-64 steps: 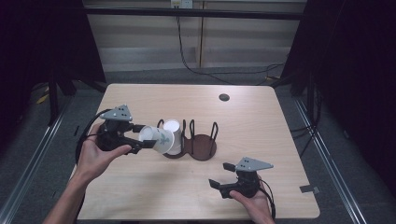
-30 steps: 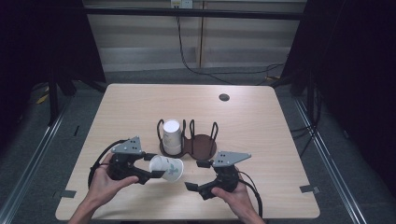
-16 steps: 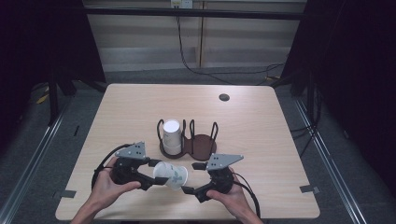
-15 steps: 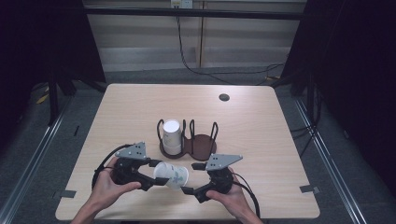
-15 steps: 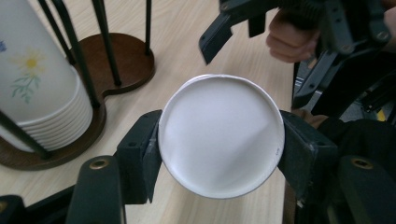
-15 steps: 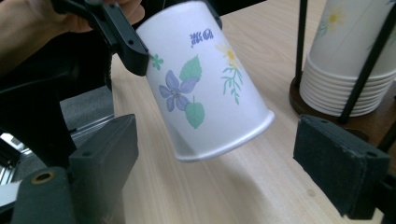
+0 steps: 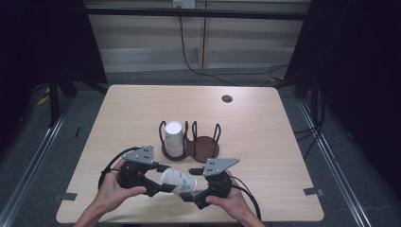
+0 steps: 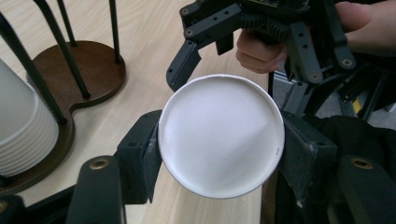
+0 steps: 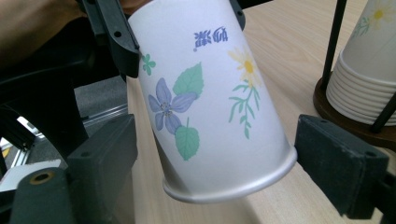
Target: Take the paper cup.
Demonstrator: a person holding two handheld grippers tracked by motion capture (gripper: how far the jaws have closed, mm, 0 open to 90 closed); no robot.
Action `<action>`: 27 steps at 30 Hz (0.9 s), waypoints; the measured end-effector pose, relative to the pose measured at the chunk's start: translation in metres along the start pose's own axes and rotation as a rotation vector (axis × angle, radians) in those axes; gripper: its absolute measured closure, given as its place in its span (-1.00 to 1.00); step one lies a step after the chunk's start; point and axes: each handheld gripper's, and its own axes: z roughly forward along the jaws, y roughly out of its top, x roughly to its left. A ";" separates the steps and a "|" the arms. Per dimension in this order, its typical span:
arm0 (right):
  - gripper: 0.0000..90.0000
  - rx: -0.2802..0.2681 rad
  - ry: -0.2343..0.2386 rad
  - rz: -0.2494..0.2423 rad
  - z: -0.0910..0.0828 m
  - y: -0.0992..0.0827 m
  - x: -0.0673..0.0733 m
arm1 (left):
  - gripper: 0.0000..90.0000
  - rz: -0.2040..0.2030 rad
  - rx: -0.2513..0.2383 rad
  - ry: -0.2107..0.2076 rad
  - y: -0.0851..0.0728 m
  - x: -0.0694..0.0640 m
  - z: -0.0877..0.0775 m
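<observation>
At six o'clock on the counter [image 7: 265, 123], a white paper cup [image 7: 178, 181] printed with a blue flower, green leaves and a daisy is lying tilted sideways in the air. Left claw [image 7: 163, 182] is gripping its base; right claw [image 9: 212, 154] is standing open around its rim.

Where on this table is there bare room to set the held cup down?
Bare wood lies right of the cup holder out to the table edge, and across the far half up to the dark round disc. The near middle is crowded: the left gripper clamps the paper cup there, the right gripper straddles its rim end, jaws apart.
</observation>
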 end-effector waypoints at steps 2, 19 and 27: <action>-0.70 -0.001 0.014 -0.004 0.001 -0.001 0.000 | -0.17 -0.002 0.001 -0.016 0.001 -0.001 0.001; -0.47 0.011 0.022 -0.041 0.008 -0.003 0.002 | -0.17 -0.021 0.003 -0.055 0.005 0.003 0.005; -0.40 0.016 0.026 -0.057 0.006 -0.002 0.003 | -0.19 -0.032 -0.015 -0.081 0.002 0.007 0.003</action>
